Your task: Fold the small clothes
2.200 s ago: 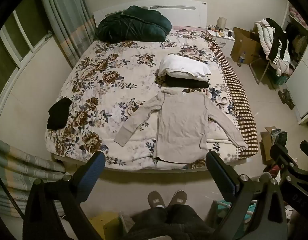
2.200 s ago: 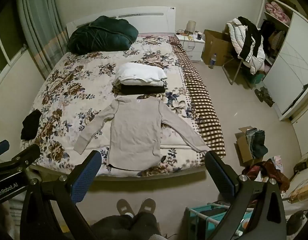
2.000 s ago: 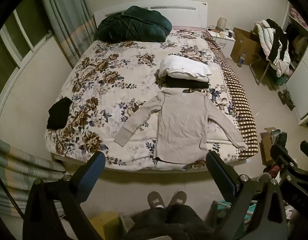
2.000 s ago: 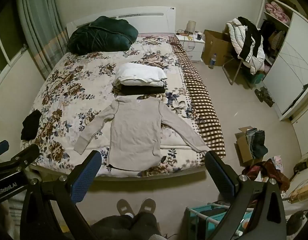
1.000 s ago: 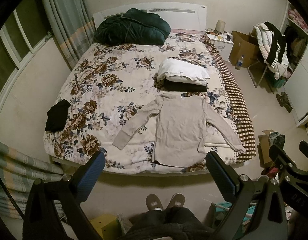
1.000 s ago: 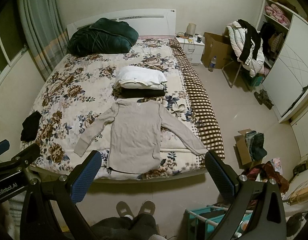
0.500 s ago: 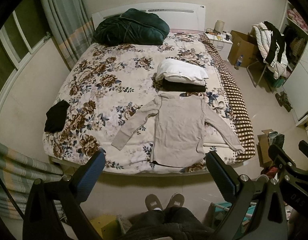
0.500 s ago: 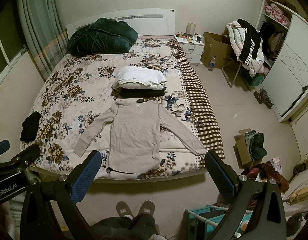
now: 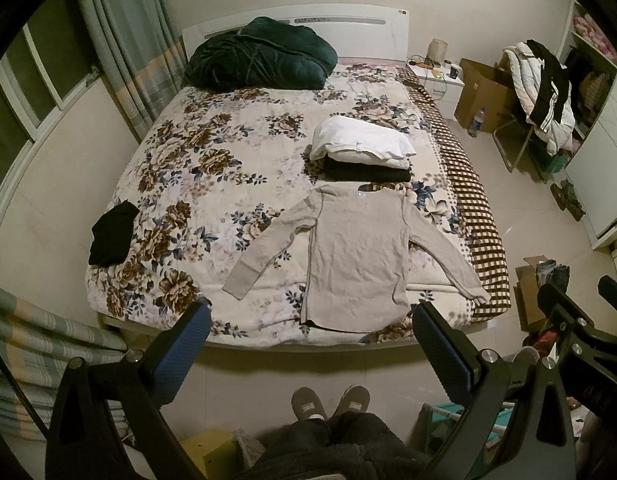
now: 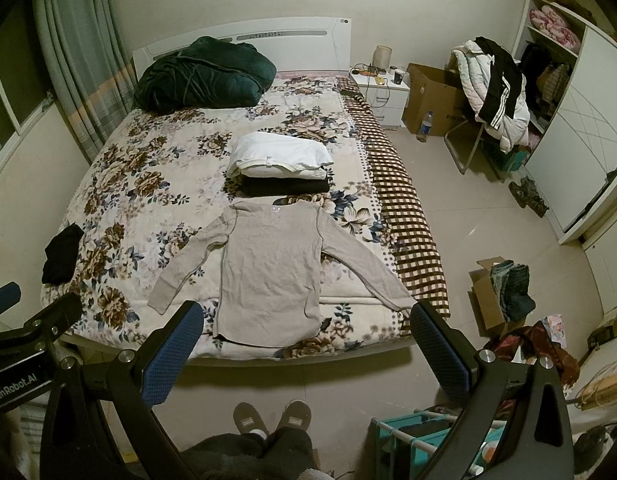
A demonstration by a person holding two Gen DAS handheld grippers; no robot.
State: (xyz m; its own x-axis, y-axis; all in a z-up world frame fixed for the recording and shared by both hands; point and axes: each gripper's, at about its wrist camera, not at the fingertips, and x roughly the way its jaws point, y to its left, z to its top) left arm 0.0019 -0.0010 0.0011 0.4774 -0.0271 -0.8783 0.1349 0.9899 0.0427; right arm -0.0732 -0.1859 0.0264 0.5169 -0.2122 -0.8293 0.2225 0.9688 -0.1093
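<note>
A beige long-sleeved top (image 9: 356, 256) (image 10: 268, 268) lies flat, sleeves spread, at the foot of a bed with a floral cover (image 9: 212, 168) (image 10: 148, 176). Behind its collar sits a stack of folded clothes, white on black (image 9: 362, 152) (image 10: 280, 168). A small black garment (image 9: 110, 232) (image 10: 62, 254) lies at the bed's left edge. My left gripper (image 9: 308, 344) and right gripper (image 10: 304, 340) are both open and empty, held high above the floor short of the bed's foot edge.
A dark green duvet (image 9: 260, 60) is bundled at the headboard. A checked blanket (image 10: 404, 216) hangs down the bed's right side. A nightstand (image 10: 382, 92), cardboard boxes (image 10: 432, 100), a chair heaped with coats (image 10: 492, 88) and a wardrobe (image 10: 580, 140) stand to the right. My feet (image 10: 272, 418) are on the tiled floor.
Both views have shifted slightly: the bed and top sit a little lower and nearer than before. Both grippers stay open. Nothing on the bed has moved.
</note>
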